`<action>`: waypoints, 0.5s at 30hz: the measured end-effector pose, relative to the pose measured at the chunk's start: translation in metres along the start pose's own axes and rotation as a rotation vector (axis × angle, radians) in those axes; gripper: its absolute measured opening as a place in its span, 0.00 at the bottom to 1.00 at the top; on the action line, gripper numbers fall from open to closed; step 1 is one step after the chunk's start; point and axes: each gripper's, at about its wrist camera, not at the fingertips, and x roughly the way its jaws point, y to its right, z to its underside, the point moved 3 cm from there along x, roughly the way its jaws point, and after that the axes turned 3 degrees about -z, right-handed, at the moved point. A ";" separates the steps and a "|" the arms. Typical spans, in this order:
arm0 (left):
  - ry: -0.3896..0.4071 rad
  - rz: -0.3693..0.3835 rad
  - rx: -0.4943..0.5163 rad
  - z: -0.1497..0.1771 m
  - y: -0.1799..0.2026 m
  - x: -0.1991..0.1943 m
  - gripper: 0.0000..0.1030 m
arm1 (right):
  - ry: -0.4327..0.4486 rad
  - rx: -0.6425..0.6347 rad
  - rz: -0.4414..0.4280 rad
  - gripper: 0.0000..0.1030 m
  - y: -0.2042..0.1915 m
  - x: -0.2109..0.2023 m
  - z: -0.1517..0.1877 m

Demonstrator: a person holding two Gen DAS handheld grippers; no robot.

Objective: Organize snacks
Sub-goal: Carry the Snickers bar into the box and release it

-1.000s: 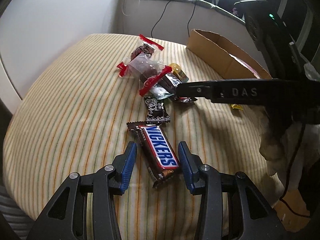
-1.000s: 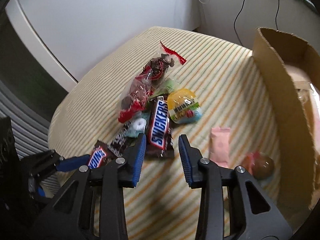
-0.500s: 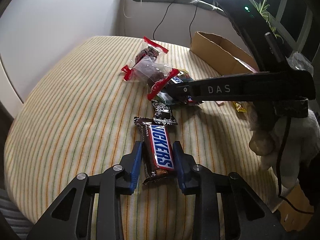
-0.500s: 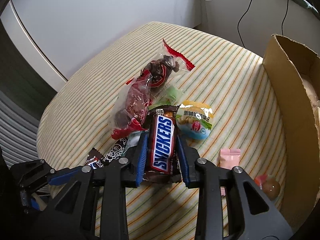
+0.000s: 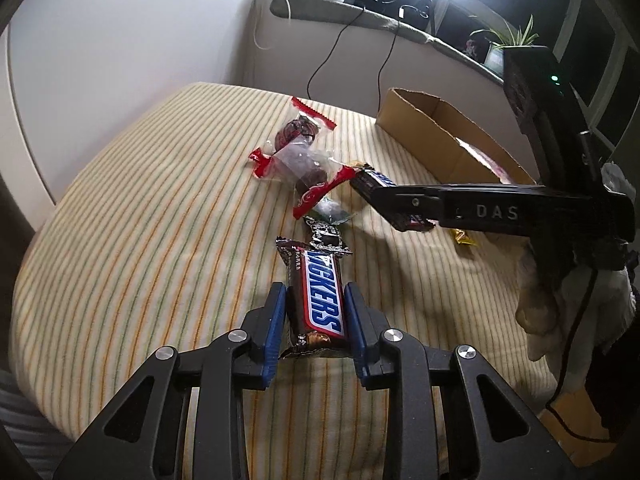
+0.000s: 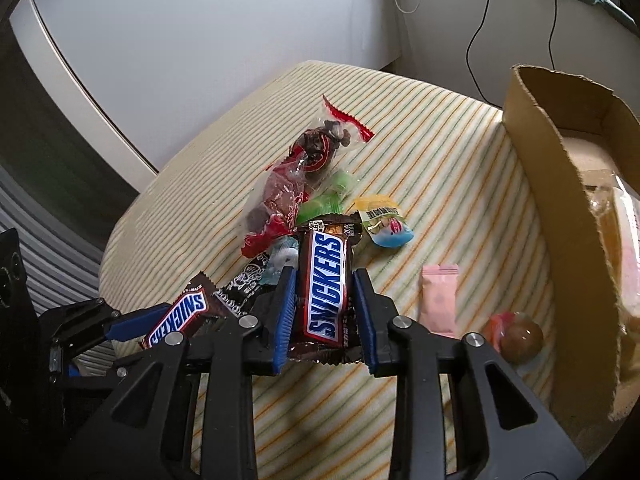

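Left gripper [image 5: 316, 322] and right gripper [image 6: 325, 314] each clamp a Snickers bar; slick wrappers may slip toward cardboard box [image 6: 560, 216] at 3 o'clock.

- The left gripper [image 5: 315, 322] enters its own view from 6 o'clock, pointing toward 12 o'clock and tilted downward. Its blue pads [image 5: 275, 330] press both long sides of a Snickers bar [image 5: 318, 300].
- The right gripper [image 6: 324, 316] likewise rises from 6 o'clock in its own view, angled downward, jaws drawn in, pads [image 6: 285, 318] clamping a second Snickers bar [image 6: 326, 286] at its sides.
- In the left view the right gripper reaches in from 3 o'clock toward the centre, seen side-on.
- In the right view the left gripper sits at 8 o'clock, gripping its bar.
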 end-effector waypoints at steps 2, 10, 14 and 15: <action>-0.001 0.004 -0.007 0.000 -0.001 -0.001 0.27 | 0.008 0.004 -0.001 0.29 0.002 -0.006 0.001; 0.018 0.008 -0.025 -0.002 -0.005 -0.009 0.27 | 0.032 0.008 -0.010 0.29 0.003 -0.024 0.004; 0.045 0.010 -0.043 -0.006 -0.009 -0.019 0.27 | 0.042 0.010 -0.011 0.29 0.000 -0.026 0.006; 0.055 0.009 -0.044 -0.009 -0.010 -0.021 0.27 | 0.045 0.011 -0.012 0.29 0.000 -0.028 0.007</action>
